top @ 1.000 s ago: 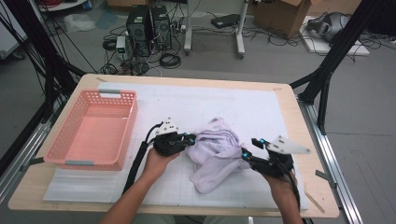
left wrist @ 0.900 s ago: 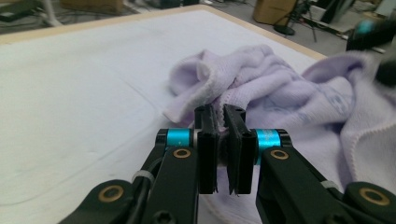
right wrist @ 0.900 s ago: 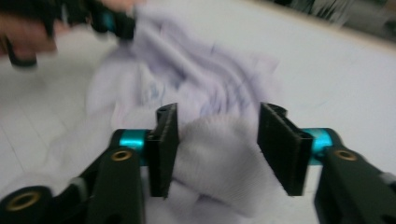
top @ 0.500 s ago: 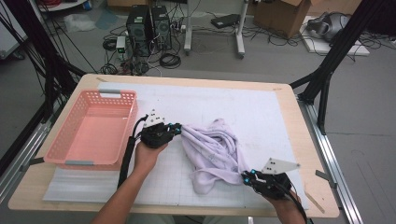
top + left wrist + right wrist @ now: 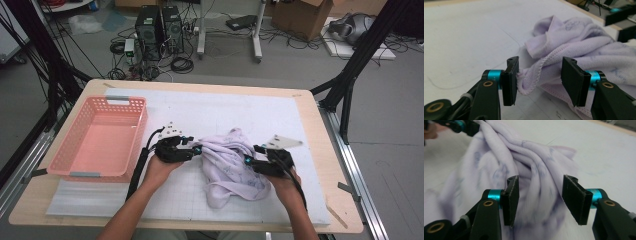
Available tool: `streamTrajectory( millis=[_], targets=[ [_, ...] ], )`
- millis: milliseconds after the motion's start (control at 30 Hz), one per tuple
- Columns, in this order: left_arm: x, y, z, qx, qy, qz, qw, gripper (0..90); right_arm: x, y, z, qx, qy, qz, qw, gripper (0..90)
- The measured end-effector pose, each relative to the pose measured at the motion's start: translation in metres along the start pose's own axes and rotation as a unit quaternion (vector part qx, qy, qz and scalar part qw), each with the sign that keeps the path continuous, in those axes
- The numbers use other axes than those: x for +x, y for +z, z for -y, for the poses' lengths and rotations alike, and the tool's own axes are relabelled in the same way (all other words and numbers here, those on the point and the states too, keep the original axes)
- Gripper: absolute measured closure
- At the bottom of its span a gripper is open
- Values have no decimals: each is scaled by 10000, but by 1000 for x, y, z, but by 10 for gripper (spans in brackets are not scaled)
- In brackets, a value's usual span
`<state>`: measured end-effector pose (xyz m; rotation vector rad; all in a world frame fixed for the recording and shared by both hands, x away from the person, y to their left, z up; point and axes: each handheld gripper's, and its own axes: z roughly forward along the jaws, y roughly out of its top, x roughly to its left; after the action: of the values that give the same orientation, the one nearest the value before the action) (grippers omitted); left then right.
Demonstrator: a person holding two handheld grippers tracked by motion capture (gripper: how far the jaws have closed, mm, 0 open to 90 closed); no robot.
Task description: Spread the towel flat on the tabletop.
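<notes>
Forearms reach in level, each hand-held gripper, left (image 5: 196,149) and right (image 5: 248,161), having just opened, half-open around the lilac towel (image 5: 230,165).

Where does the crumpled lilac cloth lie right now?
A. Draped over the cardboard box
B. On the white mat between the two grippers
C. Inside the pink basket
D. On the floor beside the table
B: the lilac cloth lies bunched on the white mat, with the left gripper at one side and the right gripper at the other; the pink basket stands apart, off to the left.

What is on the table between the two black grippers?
A crumpled lilac cloth lies between the left gripper and the right gripper, seen in the high view.
</notes>
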<state>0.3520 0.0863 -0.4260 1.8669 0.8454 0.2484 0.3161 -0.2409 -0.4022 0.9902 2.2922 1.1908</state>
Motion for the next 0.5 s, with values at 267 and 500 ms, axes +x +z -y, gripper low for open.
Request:
streamTrajectory(
  millis=[267,500],
  targets=[
    [-2,2,4,245,206,-82,9995,848,-19,56,-51,518,-244,278,9980,810],
    [-2,-5,7,339,387,-152,9986,850,-51,79,-78,49,428,885,9951,812]
  ],
)
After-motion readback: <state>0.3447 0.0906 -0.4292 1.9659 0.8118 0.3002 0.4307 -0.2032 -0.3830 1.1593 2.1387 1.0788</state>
